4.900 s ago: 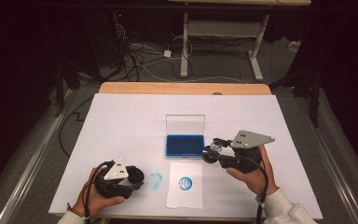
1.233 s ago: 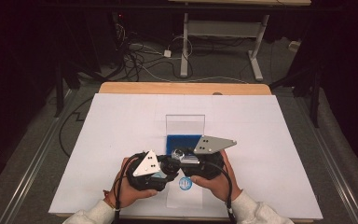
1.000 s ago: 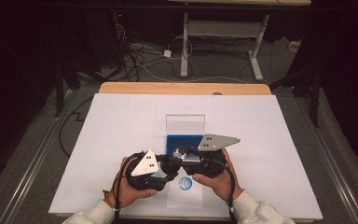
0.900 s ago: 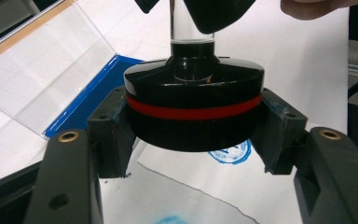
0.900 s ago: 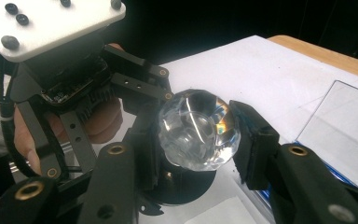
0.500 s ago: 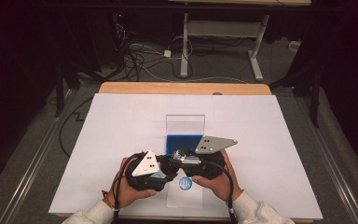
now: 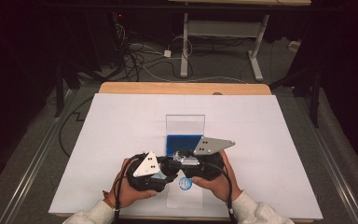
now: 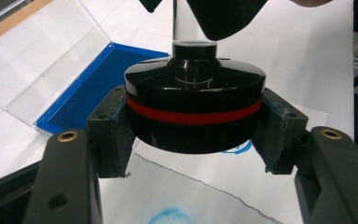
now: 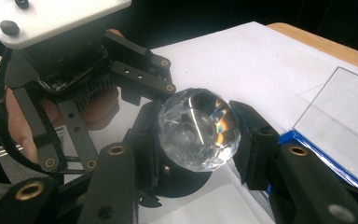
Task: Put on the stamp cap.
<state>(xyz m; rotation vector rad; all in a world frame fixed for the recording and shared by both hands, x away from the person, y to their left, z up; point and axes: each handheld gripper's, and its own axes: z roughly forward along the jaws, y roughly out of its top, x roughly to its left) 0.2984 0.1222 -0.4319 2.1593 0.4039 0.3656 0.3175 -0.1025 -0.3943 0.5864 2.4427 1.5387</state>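
We have brought both grippers together over the paper sheet (image 7: 184,196), just in front of the ink pad (image 7: 183,143) — the stamp (image 8: 195,103) is now shared. Our left gripper (image 8: 193,135) clamps its black base, our right gripper (image 9: 193,135) its crystal knob (image 9: 197,129); its axis stands roughly upright, knob uppermost — likely ready for pressing down.

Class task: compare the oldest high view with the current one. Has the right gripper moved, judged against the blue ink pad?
Yes. The right gripper has shifted left and toward the person: it was beside the blue ink pad's right edge and is now at its near edge, meeting the left gripper.
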